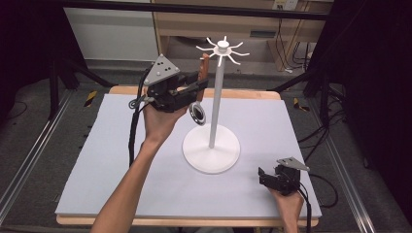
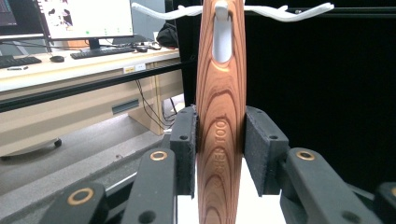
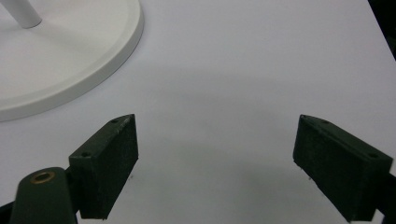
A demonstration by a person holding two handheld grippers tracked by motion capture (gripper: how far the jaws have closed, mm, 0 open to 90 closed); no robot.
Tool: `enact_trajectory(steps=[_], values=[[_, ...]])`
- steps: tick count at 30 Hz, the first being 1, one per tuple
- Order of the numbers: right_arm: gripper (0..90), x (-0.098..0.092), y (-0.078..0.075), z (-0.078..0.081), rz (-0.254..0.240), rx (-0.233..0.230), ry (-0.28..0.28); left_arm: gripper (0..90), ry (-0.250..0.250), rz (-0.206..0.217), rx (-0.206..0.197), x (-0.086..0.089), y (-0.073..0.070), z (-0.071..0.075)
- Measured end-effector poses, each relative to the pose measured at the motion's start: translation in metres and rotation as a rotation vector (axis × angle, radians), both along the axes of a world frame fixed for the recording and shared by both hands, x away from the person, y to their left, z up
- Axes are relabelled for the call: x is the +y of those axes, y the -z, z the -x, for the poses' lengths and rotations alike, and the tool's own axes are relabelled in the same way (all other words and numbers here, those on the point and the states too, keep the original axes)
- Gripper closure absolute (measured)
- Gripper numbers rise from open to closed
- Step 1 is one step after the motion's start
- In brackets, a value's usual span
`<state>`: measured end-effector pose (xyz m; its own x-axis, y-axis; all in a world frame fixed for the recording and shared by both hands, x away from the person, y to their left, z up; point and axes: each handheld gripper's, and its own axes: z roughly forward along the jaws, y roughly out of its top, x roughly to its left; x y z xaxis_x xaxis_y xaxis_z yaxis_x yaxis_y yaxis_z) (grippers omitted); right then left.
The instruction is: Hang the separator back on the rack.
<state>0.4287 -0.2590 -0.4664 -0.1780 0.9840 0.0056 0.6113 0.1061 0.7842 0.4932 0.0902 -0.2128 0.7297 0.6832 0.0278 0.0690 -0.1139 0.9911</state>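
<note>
My left tool (image 1: 197, 87) is raised beside the white hook stand (image 1: 213, 145), its pads clamped on the wooden handle (image 2: 220, 135) of a utensil; the handle's slot sits over one of the stand's hook arms (image 2: 223, 11), its metal head (image 1: 197, 113) hanging below. My right tool (image 3: 215, 154) rests on the table (image 1: 121, 160) with jaws wide, holding nothing.

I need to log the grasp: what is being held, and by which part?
The left gripper holds a wooden-handled utensil by its handle; the right gripper holds nothing.
</note>
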Motion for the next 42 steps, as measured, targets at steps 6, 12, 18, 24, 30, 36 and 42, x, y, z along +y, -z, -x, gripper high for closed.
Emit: enact_trajectory(steps=[6, 12, 18, 24, 30, 36, 42], values=[[14.4, 0.000, 0.000, 0.000, 0.002, 0.000, -0.001, 64.4, 0.003, 0.011, 0.002, 0.000, 0.002, -0.004], [14.5, 0.000, 0.000, 0.000, 0.000, 0.001, -0.001, 58.6, -0.002, 0.024, -0.002, 0.001, 0.003, -0.002], [14.5, 0.000, 0.000, 0.000, 0.003, -0.001, 0.000, 53.6, -0.007, 0.021, -0.014, 0.007, 0.005, 0.006], [14.4, 0.001, 0.000, 0.000, 0.005, 0.003, 0.001, 51.2, -0.006, -0.010, -0.013, 0.023, 0.017, 0.012], [14.5, 0.003, 0.001, 0.000, 0.013, 0.004, -0.002, 49.0, -0.033, -0.031, 0.004, 0.040, 0.033, 0.019], [14.5, 0.003, 0.002, -0.001, 0.014, 0.005, -0.002, 47.1, -0.044, -0.033, 0.034, 0.059, 0.052, 0.028], [14.5, 0.004, 0.002, 0.000, 0.013, 0.007, -0.002, 45.6, -0.071, -0.056, 0.075, 0.072, 0.080, 0.034]])
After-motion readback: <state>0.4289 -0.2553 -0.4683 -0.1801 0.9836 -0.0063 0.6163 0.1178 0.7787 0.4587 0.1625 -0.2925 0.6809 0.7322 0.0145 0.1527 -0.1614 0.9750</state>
